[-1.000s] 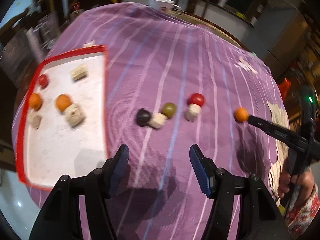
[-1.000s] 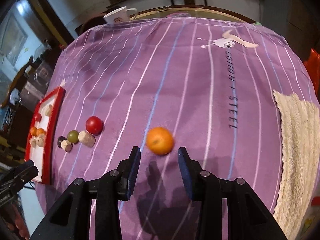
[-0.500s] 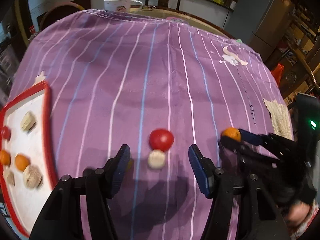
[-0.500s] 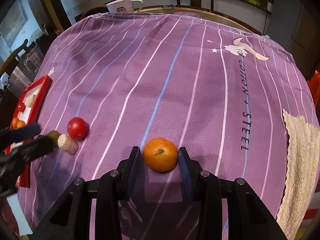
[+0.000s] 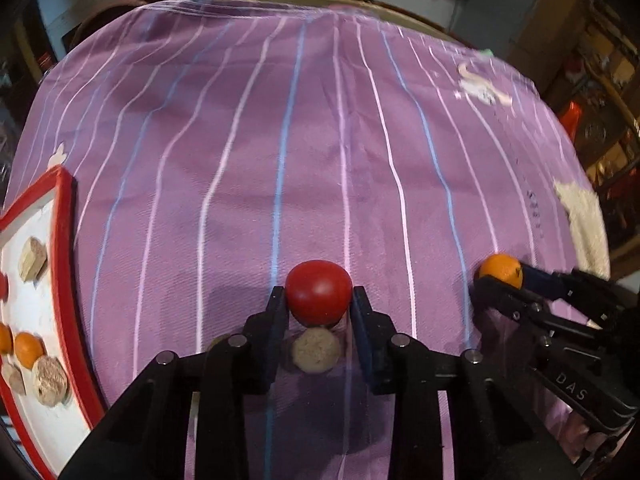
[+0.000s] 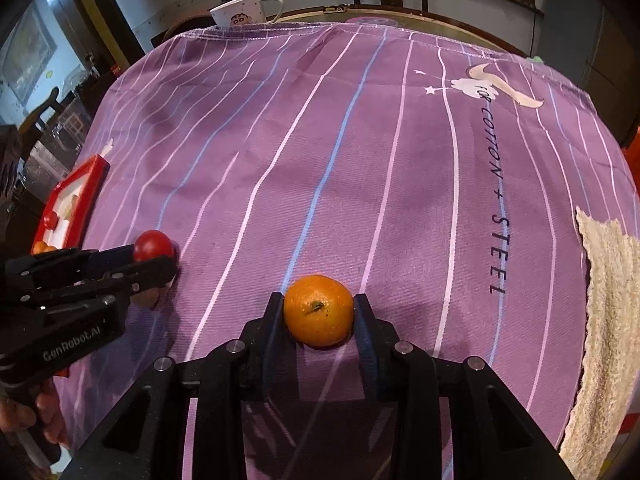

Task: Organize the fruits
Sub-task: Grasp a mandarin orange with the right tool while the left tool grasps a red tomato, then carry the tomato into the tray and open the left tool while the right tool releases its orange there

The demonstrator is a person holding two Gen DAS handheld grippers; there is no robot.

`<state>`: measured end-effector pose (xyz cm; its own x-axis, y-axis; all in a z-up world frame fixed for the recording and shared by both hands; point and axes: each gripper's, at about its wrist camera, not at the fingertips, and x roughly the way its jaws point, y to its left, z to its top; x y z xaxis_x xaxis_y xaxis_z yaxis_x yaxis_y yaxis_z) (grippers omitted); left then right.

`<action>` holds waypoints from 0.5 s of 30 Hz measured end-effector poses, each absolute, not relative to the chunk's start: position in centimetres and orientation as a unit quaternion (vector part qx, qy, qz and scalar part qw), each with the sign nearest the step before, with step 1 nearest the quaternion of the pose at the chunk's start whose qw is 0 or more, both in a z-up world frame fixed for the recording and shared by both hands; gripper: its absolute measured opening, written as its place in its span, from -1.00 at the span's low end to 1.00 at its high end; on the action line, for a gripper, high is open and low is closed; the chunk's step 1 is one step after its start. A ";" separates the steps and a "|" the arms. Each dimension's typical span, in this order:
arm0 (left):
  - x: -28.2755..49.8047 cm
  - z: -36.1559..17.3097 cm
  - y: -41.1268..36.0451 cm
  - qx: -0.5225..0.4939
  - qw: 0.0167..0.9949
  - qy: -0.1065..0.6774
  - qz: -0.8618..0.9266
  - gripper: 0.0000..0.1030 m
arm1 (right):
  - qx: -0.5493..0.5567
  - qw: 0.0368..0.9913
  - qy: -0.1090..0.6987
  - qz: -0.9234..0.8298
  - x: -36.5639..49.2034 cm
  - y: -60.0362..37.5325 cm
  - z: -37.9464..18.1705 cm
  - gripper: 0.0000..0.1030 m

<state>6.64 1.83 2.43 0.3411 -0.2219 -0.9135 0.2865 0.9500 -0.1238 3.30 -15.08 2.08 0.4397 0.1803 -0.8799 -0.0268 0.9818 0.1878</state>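
Gripping one fruit in each tool on the purple tabletop (image 5: 320,140).
Left tool (image 5: 319,307) has just closed on the red tomato (image 5: 318,293); right tool (image 6: 319,312) has just closed on the orange (image 6: 319,310). Only the left view shows the beige piece (image 5: 316,350) just behind the tomato.

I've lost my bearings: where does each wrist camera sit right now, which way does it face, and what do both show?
Left wrist: sits behind the left tool, looking steeply down at the red fruit its pads press on; the red-rimmed tray lies left, the right tool comes in from the right.
Right wrist: sits behind the right tool, looking down at the orange it grips; the left tool and a hand show at left.
Shared: the purple striped cloth, the mug, tray, both fruits.
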 end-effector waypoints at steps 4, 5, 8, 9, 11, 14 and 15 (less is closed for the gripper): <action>5.3 4.7 4.5 -0.024 0.831 0.534 -0.151 -0.40 | 0.105 0.843 0.523 0.071 2.4 -15.3 3.1 -0.28; 4.7 5.4 5.7 -0.041 0.836 0.528 -0.147 -0.40 | 0.110 0.843 0.521 0.075 2.2 -15.1 3.5 -0.28; 2.9 7.0 9.8 -0.080 0.846 0.513 -0.122 -0.40 | 0.119 0.845 0.513 0.094 1.8 -13.7 4.8 -0.28; 2.4 7.3 11.1 -0.091 0.848 0.511 -0.111 -0.40 | 0.120 0.845 0.510 0.102 1.7 -13.1 5.2 -0.28; 1.3 7.8 15.0 -0.112 0.852 0.506 -0.076 -0.40 | 0.117 0.847 0.504 0.122 1.6 -11.5 6.2 -0.28; 0.0 7.9 20.4 -0.122 0.855 0.504 -0.011 -0.40 | 0.106 0.846 0.494 0.168 1.7 -7.5 7.8 -0.28; -0.6 7.9 22.5 -0.126 0.855 0.503 0.011 -0.40 | 0.100 0.845 0.492 0.185 1.6 -6.0 8.2 -0.28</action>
